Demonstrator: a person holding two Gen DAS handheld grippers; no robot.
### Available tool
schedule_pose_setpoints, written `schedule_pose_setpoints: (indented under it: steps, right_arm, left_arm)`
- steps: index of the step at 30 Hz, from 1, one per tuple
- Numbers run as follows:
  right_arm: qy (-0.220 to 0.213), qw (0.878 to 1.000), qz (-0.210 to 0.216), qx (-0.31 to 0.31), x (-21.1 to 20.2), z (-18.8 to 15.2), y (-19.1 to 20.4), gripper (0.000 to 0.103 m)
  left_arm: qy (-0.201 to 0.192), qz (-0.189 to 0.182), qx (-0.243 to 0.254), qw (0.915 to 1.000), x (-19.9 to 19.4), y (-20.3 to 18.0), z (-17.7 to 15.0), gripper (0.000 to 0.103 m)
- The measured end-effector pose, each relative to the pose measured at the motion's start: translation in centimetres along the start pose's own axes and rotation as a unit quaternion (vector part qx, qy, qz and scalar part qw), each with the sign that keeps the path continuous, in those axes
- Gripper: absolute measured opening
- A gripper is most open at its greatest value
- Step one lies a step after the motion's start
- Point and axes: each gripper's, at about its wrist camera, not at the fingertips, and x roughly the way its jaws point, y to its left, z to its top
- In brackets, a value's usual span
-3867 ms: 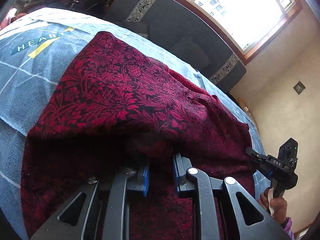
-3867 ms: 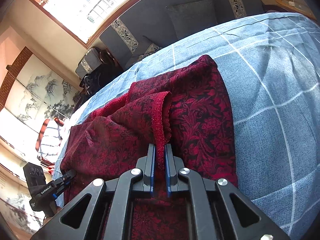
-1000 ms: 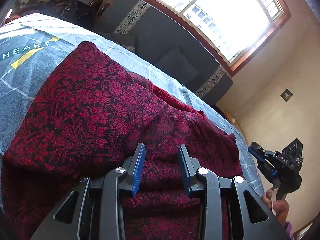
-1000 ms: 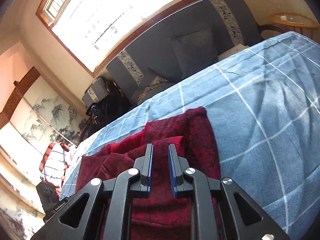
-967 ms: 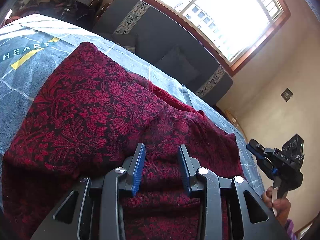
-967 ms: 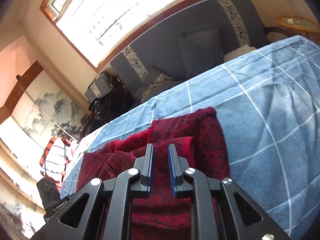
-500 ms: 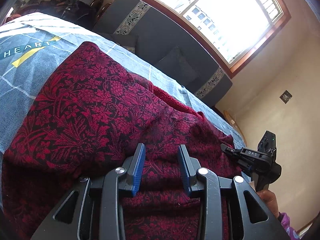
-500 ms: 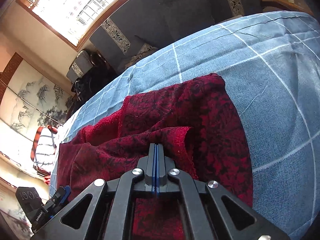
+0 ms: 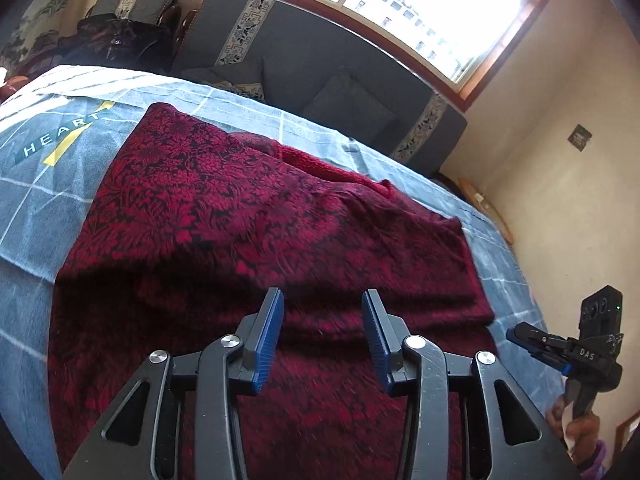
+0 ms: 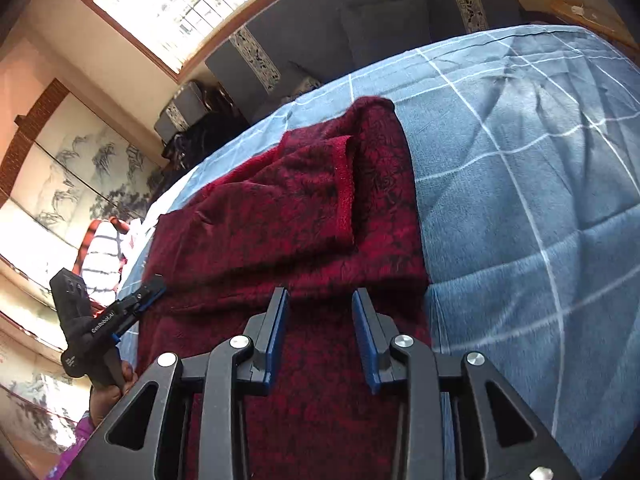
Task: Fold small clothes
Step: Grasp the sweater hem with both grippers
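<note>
A: Where the dark red floral-patterned garment (image 9: pixel 256 232) lies, what is under it?

B: A bed covered by a blue blanket with thin white grid lines (image 10: pixel 520 184). The garment is spread flat on it, folded over itself, with a plain red ribbed cuff edge (image 10: pixel 344 188) lying on top near the far right side.

A: And the left gripper (image 9: pixel 322 336)?

B: Its black fingers with blue pads (image 9: pixel 270 336) stand wide apart above the near part of the cloth, holding nothing.

A: The right gripper (image 10: pixel 320 328)?

B: Likewise spread, fingers parted over the near edge of the garment, nothing between them. In the left wrist view it shows at the far right, off the cloth's edge and over the blanket, with a hand (image 9: pixel 576 428) on its handle.

A: Anything else nearby?

B: A yellow and teal "HEART" print (image 9: pixel 60 136) on the blanket beside the garment's left edge, a dark grey sofa with patterned bands (image 9: pixel 320 68) beyond the bed, and a bright wooden-framed window (image 9: pixel 400 4) above it.
</note>
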Motion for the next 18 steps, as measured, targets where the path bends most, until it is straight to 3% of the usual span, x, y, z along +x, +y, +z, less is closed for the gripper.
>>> schedule_pose_setpoints:
  steps: [1,2,3,4,5,11,16,18]
  right_arm:
    - [-0.012,1.000,0.007,-0.007,-1.9,-1.3,0.2,0.038]
    - [-0.019,1.000,0.011,-0.016,-3.7,-2.8,0.3,0.049]
    - [-0.023,0.999,0.018,-0.023,-5.2,-4.4,0.3,0.057]
    - [-0.024,0.999,0.027,-0.028,-6.6,-6.2,0.0,0.071]
    - [-0.023,0.999,0.034,-0.031,-7.8,-8.2,-0.3,0.074]
    - [-0.010,1.000,0.001,-0.028,-12.0,-18.0,-3.2,0.074]
    - [-0.015,1.000,-0.008,-0.023,-12.6,-21.2,-3.7,0.072]
    - [-0.016,0.999,-0.003,-0.027,-12.7,-21.9,-3.3,0.064]
  left_arm:
    - [-0.003,-0.012,0.003,0.9999,-2.0,-0.4,-1.2,0.068]
    - [-0.008,-0.014,0.008,0.9998,-4.1,-0.6,-2.4,0.083]
    - [-0.016,-0.011,0.011,0.9997,-6.2,-0.5,-3.8,0.087]
    - [-0.027,-0.011,0.013,0.9995,-8.3,-0.3,-5.2,0.089]
    - [-0.035,-0.011,0.013,0.9992,-10.4,0.1,-6.5,0.090]
    - [-0.048,0.026,0.003,0.9985,-18.7,4.1,-12.8,0.090]
    - [-0.013,-0.002,-0.027,0.9995,-20.9,6.6,-16.2,0.090]
    - [-0.004,-0.021,-0.052,0.9984,-21.4,7.5,-17.2,0.090]
